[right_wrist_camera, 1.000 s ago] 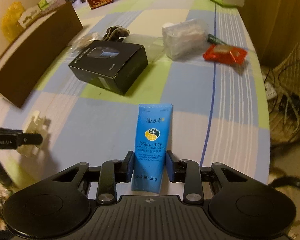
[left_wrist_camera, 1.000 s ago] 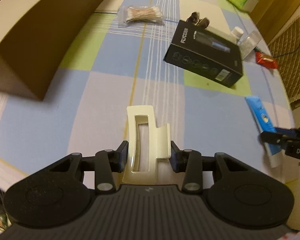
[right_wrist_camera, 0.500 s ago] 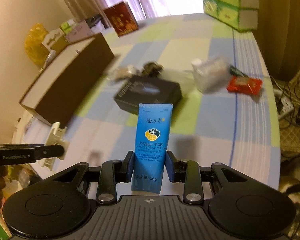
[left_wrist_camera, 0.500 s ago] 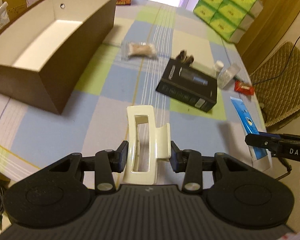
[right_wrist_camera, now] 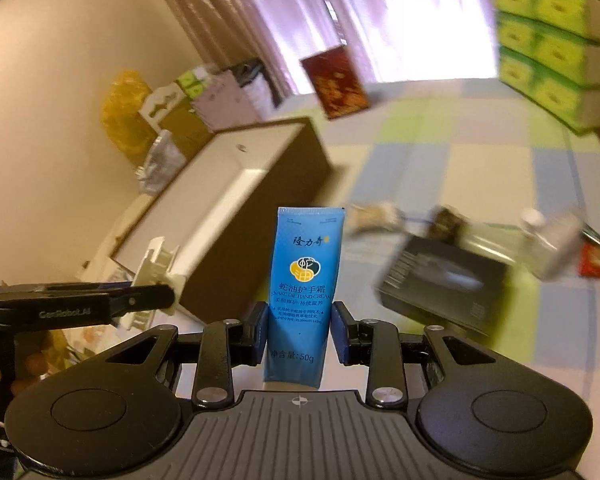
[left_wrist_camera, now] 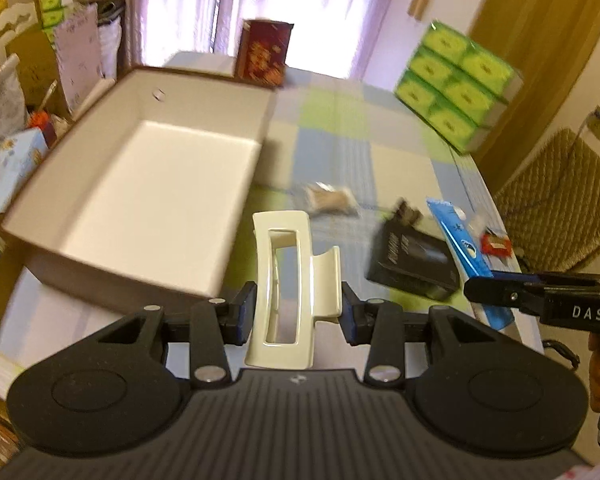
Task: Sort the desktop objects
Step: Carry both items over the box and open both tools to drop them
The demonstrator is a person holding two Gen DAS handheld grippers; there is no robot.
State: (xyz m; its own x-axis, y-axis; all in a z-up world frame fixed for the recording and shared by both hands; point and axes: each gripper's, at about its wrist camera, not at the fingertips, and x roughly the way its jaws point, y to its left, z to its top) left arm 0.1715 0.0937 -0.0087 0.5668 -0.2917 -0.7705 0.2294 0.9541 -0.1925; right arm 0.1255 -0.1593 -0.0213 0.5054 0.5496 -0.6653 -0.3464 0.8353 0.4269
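Note:
My left gripper (left_wrist_camera: 296,314) is shut on a cream hair claw clip (left_wrist_camera: 284,280), held in the air just right of the open brown box (left_wrist_camera: 140,184). The box has a white inside with nothing in it. My right gripper (right_wrist_camera: 299,332) is shut on a blue hand cream tube (right_wrist_camera: 305,280), raised above the checked tablecloth (right_wrist_camera: 480,168). In the left wrist view the right gripper (left_wrist_camera: 496,290) holds the tube (left_wrist_camera: 460,240) at the right. In the right wrist view the left gripper (right_wrist_camera: 156,296) carries the clip (right_wrist_camera: 158,264) beside the box (right_wrist_camera: 236,200).
On the cloth lie a black carton (left_wrist_camera: 414,262), a bag of cotton swabs (left_wrist_camera: 330,198), a dark small item (left_wrist_camera: 406,212), a clear bottle (right_wrist_camera: 548,240) and a red packet (left_wrist_camera: 496,245). Green tissue packs (left_wrist_camera: 456,88) and a red box (left_wrist_camera: 264,54) stand far back. Clutter lines the left.
Both grippers have risen from the cloth with their objects. The left one has come up near the brown box, so its white inside shows. The views are blurred from motion.

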